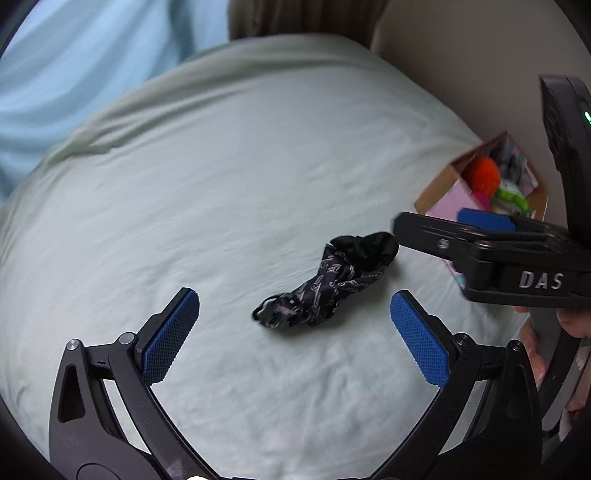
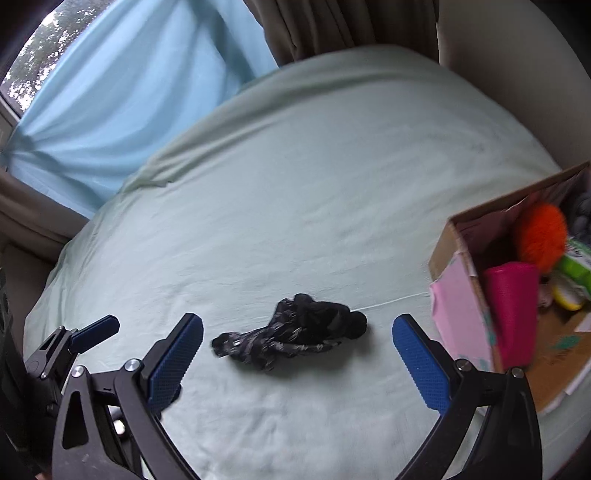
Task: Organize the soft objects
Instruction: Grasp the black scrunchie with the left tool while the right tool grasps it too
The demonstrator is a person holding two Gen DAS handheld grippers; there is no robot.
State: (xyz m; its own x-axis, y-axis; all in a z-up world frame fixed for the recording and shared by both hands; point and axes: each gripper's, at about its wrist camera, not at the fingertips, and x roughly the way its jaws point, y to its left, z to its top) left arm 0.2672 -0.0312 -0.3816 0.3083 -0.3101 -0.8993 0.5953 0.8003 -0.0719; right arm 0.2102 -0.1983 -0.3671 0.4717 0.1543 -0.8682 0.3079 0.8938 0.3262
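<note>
A crumpled black cloth with pale lettering lies alone on the pale green bed sheet. My left gripper hovers just before it, open, with nothing between its blue pads. In the right wrist view the same cloth lies ahead of my right gripper, also open and empty. The right gripper's body, marked DAS, shows at the right of the left wrist view, beside the cloth. A cardboard box at the right holds an orange pompom, a pink cup and green items.
The box stands near the bed's right edge by a beige wall. A light blue curtain and brown drapes hang beyond the bed's far side. A hand shows at the right edge. Bare sheet stretches around the cloth.
</note>
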